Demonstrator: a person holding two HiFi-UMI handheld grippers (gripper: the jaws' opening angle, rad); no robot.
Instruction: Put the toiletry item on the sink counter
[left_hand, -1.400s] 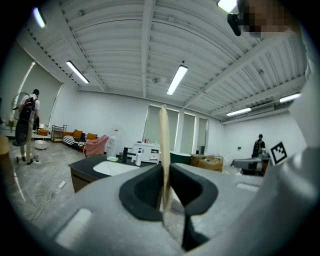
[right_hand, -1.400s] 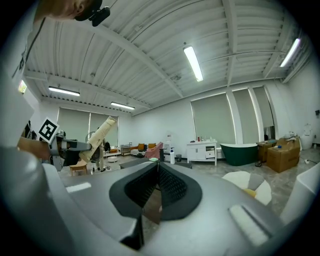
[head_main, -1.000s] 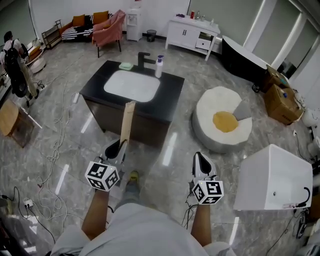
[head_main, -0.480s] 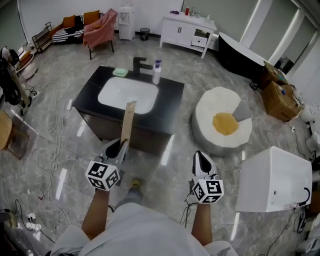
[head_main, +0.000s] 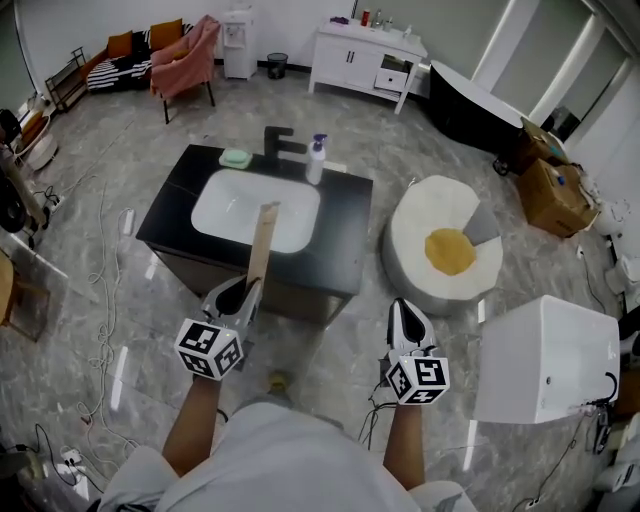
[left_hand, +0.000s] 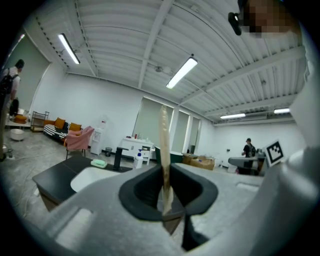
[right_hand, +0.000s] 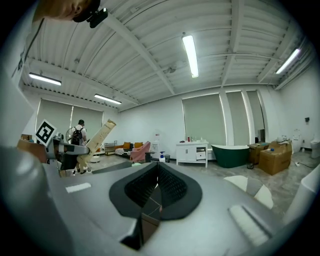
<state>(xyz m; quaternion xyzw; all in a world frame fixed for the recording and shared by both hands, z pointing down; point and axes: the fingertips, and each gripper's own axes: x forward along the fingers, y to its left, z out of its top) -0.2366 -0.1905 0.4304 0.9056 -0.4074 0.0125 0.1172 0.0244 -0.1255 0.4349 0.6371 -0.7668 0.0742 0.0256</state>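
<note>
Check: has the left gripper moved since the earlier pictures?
Yes: the left gripper has advanced toward the sink counter; its toiletry item now overlaps the basin.

My left gripper grips a long tan toiletry box that points toward the black worktop and its white basin. My right gripper hovers alongside.

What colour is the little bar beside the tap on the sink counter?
Pale mint green; the small rounded bar shows best in the head view.
</note>
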